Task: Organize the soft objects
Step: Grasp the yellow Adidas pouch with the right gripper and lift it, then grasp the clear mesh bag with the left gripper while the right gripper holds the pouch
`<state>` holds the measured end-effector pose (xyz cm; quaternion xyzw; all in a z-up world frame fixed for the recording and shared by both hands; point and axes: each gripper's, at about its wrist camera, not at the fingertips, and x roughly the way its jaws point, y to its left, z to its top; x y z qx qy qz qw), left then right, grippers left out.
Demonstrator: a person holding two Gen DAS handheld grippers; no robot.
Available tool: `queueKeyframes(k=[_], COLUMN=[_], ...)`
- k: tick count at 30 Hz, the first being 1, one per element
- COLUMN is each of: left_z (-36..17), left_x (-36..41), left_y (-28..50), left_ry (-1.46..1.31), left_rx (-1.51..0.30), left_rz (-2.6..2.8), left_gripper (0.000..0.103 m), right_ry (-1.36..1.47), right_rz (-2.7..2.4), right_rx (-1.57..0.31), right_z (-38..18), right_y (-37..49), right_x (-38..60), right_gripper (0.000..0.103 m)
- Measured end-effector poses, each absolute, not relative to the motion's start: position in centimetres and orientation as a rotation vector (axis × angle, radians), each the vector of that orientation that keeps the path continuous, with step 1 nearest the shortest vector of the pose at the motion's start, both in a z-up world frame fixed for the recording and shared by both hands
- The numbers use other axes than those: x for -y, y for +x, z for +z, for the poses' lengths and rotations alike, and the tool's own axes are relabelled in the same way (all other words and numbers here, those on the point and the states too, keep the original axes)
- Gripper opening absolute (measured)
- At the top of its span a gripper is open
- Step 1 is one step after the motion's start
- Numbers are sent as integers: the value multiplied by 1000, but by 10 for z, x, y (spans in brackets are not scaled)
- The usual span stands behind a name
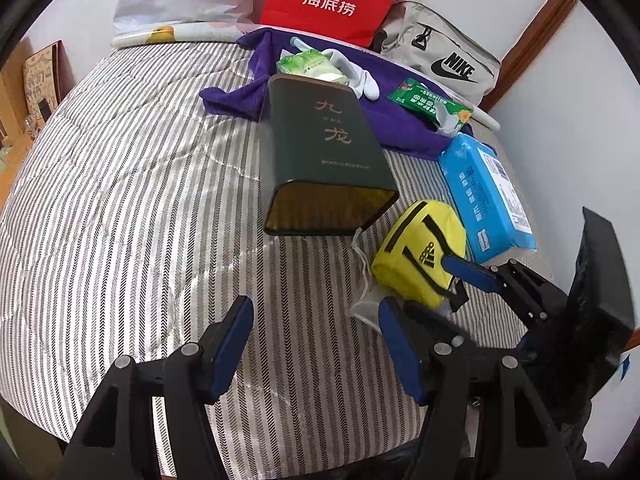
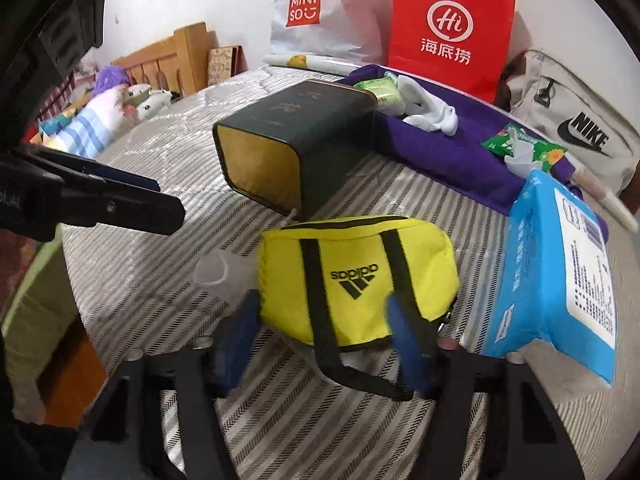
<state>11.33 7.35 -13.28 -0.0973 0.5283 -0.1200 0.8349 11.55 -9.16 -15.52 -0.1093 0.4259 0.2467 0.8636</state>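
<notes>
Left wrist view: left gripper (image 1: pixel 316 344) is hovering with jaws wide, gripping nothing, over the striped bed (image 1: pixel 120 200). Yellow pouch (image 1: pixel 420 256) is lying at 2 o'clock, right gripper (image 1: pixel 432 284) at it.

Right wrist view: right gripper (image 2: pixel 324 336) is straddling the yellow pouch (image 2: pixel 356 280), fingers wide around it; green tin (image 2: pixel 296 148) at 12 o'clock, blue tissue pack (image 2: pixel 560 272) at 3.

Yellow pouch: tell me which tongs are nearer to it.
Right. The right tongs are open with a finger on each side of the yellow pouch. The left tongs hang open over the striped bed, off to the pouch's left.
</notes>
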Motion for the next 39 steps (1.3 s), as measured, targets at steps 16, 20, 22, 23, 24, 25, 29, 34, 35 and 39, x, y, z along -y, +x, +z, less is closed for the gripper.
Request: queueKeyframes(k=[16,20,22,23,24,25,29,34,35,39], left_z=[-134,-131,-130,-128,-127,-126,-119,-123,-126,-134], left_x=[-63,-57,-52,-48,-47,-44,-34,-14,-8,9], left_y=[110,108,107,106,105,105,106,114,116,120], left_ry=[-196,-200,-196,-195,-195,-196,-217,-210,-211,-183], left_rx=[-1126,-1115,-1107,-1099,-1095,-1090,-1061,-1069,-1077,-1089], left_rz=[-280,-304,-323,-338,-347,-361,-421,-475,-499,-526], left_gripper=[63,63,63,63,63,63,63,63,63,63], right_ry=[-53,1,23,29,37,43,83,102,107,130], right_rz=[544,540,541,536,528,526,525,504,500,494], right_rx=[-813,-810,-802,-796,-790,-788,-801,-817,-822,-825], right_z=[-101,-90,-85,-84,-82,-81,-83,-91,-93,-96], right_y=[94,84,75,72,67,63,54,51,50,47], right_x=[130,148,157,160,165,168,180,187,188,197], right_gripper=[12,12,12,12,12,12,12,12,12,12])
